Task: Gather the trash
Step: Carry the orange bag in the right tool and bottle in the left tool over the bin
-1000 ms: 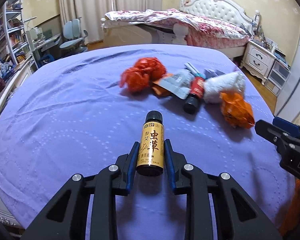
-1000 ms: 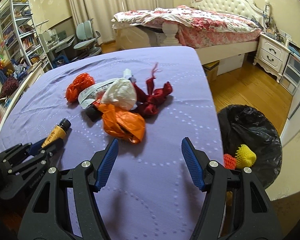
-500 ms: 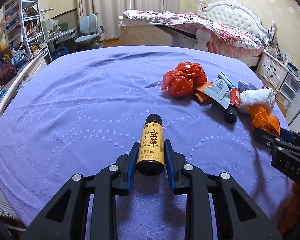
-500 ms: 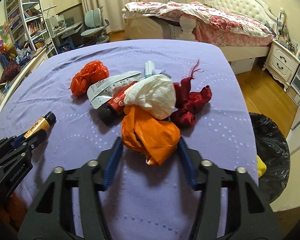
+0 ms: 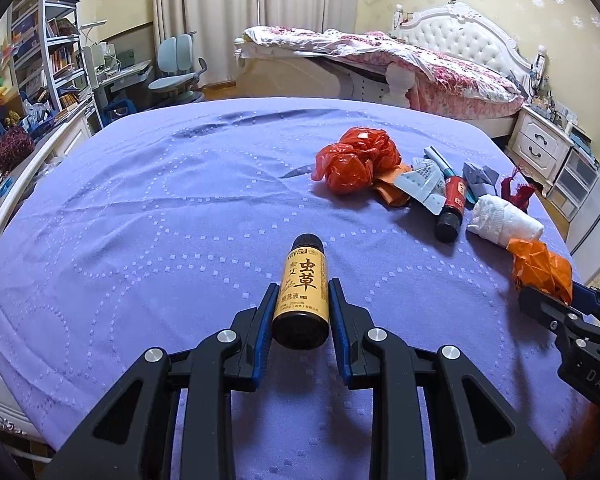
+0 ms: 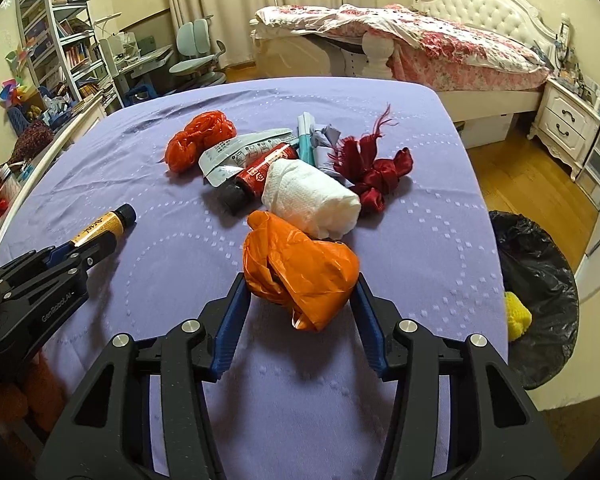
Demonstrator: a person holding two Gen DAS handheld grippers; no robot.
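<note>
Pickup step in hand; both grippers loaded or nearly so.

Left gripper clamped on bottle, held over the purple table. Right gripper with fingers flanking orange bag at the pile's near edge; firm closure cannot be told. Judged next: squeeze, lift, carry to bin by the table's right edge.

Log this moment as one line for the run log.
left gripper: shut on bottle | right gripper: around orange bag, grip unclear | bin: right of table | pile: not yet collected
</note>
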